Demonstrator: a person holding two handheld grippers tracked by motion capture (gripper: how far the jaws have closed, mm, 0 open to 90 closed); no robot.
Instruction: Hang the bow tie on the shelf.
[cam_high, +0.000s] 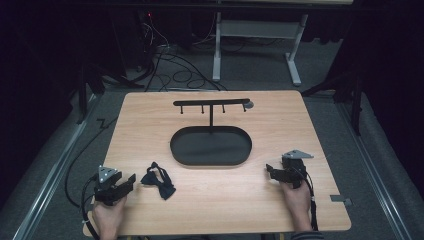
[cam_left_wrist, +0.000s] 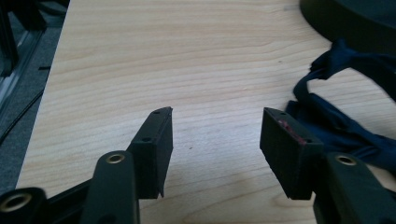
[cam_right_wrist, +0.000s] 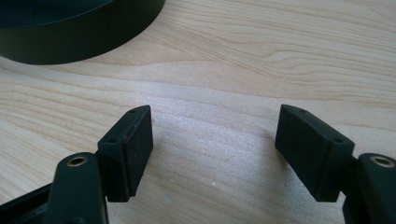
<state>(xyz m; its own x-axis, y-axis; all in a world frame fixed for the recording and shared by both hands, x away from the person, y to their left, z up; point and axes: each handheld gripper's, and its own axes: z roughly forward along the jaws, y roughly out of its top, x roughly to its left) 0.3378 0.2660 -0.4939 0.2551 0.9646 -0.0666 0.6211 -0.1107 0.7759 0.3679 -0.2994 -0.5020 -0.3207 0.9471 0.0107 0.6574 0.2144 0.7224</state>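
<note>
A dark navy bow tie lies flat on the desk at about eight o'clock from the desk's middle, near the front edge. Its two fabric wings spread from a central knot, set on a slant, one wing toward ten o'clock and the other toward four o'clock. In the left gripper view the soft cloth is rumpled, and a thin strap loops up from it toward twelve o'clock, resting on bare wood.

so on the surface: one bow tie, one oval tray, one hook rack, two grippers
</note>
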